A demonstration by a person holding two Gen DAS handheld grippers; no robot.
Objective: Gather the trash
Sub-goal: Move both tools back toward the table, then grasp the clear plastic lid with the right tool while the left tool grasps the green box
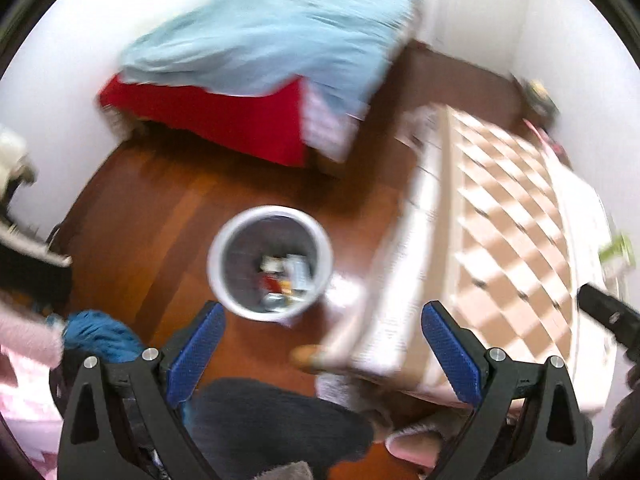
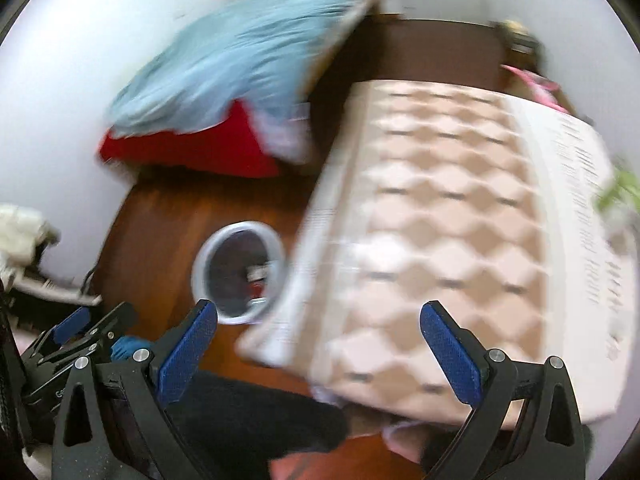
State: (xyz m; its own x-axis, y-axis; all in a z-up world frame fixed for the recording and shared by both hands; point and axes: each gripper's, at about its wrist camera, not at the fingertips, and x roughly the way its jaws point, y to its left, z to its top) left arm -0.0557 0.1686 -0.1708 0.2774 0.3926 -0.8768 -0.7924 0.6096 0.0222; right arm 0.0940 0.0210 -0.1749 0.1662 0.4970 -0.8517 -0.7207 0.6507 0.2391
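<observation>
A white-rimmed round trash bin (image 1: 270, 263) stands on the wooden floor and holds several pieces of trash (image 1: 286, 276). It also shows in the right wrist view (image 2: 239, 272), partly hidden by the table edge. My left gripper (image 1: 323, 350) is open and empty, held above the floor just in front of the bin. My right gripper (image 2: 318, 354) is open and empty, held over the near corner of the checkered table (image 2: 432, 240). A green and white item (image 1: 618, 250) lies at the table's right edge, blurred. Both views are motion-blurred.
A bed with a blue blanket (image 1: 272, 40) and red sheet (image 1: 224, 120) stands beyond the bin. The table (image 1: 508, 216) sits to the right. Blue cloth (image 1: 96, 334) and pink fabric lie at the left. The person's dark-clothed leg (image 1: 272, 420) is below.
</observation>
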